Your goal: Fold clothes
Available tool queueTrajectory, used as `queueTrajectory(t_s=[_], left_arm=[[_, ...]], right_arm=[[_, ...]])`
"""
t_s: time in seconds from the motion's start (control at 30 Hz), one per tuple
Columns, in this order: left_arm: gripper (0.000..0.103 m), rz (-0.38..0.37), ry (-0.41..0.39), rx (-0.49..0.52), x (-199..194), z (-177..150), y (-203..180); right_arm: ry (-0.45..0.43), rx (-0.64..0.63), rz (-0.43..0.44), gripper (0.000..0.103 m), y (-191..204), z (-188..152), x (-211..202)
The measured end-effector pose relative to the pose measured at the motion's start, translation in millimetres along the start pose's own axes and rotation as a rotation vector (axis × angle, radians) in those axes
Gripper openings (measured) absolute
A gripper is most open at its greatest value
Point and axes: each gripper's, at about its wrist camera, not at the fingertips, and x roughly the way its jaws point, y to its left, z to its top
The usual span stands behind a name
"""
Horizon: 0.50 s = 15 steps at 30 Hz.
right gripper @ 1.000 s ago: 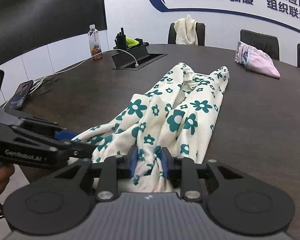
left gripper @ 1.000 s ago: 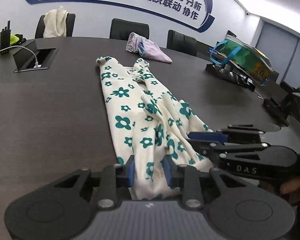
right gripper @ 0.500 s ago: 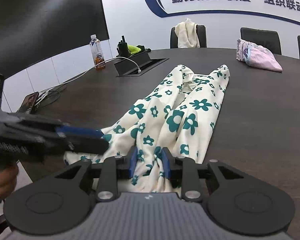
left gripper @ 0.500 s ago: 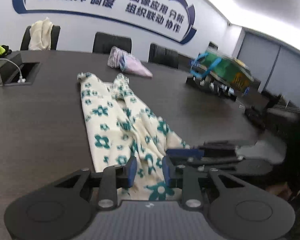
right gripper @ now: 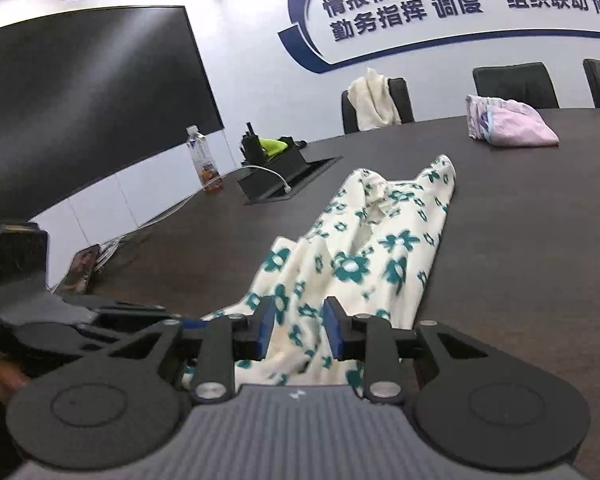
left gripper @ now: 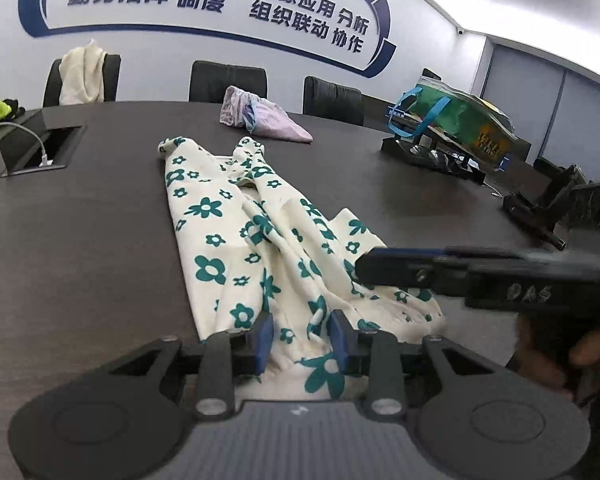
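Your floral garment [left gripper: 236,216] lies lengthwise on the dark worktop [left gripper: 80,248], its long axis running from the near edge away toward the chairs, the narrow end farthest from you. Your left hand-held gripper [left gripper: 300,338] has the near hem between its blue pads, jaws opening; your right hand-held gripper [right gripper: 298,330] is clenched on bunched fabric at the same edge. Bare worktop spreads to both sides; a folded pink cloth [left gripper: 264,120] sits well beyond.
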Motion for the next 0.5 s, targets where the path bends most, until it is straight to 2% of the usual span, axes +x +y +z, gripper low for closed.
queueTrajectory(t_s=[0.03,0.13,0.2,0.23,0.3,0.33,0.37,0.43,0.5], left_arm=[[0.031,-0.001,0.000,-0.001,0,0,0],[0.031,0.006,0.001,0.014,-2,1,-1],[0.029,-0.002,-0.021,0.000,-13,4,3],[0.028,-0.016,-0.057,-0.005,-25,4,6],[0.035,-0.039,-0.126,0.009,-48,1,14],[0.048,-0.062,-0.139,0.018,-55,-2,18],[0.062,-0.090,-0.145,0.028,-62,-6,24],[0.067,-0.123,-0.132,0.061,-68,-13,29],[0.066,-0.096,-0.077,0.134,-61,-16,24]], right_arm=[[0.005,-0.006,0.003,0.023,1,2,-1],[0.082,-0.073,-0.041,0.022,12,-9,16],[0.069,-0.104,-0.051,0.022,16,-8,12],[0.055,-0.114,-0.046,0.022,17,-4,6],[-0.015,-0.128,-0.032,0.025,14,2,-19],[-0.024,-0.156,-0.037,0.033,10,0,-28],[-0.034,-0.184,-0.043,0.046,7,-2,-38],[-0.027,-0.268,-0.059,0.051,4,-10,-50],[0.003,-0.378,-0.080,0.051,3,-23,-55]])
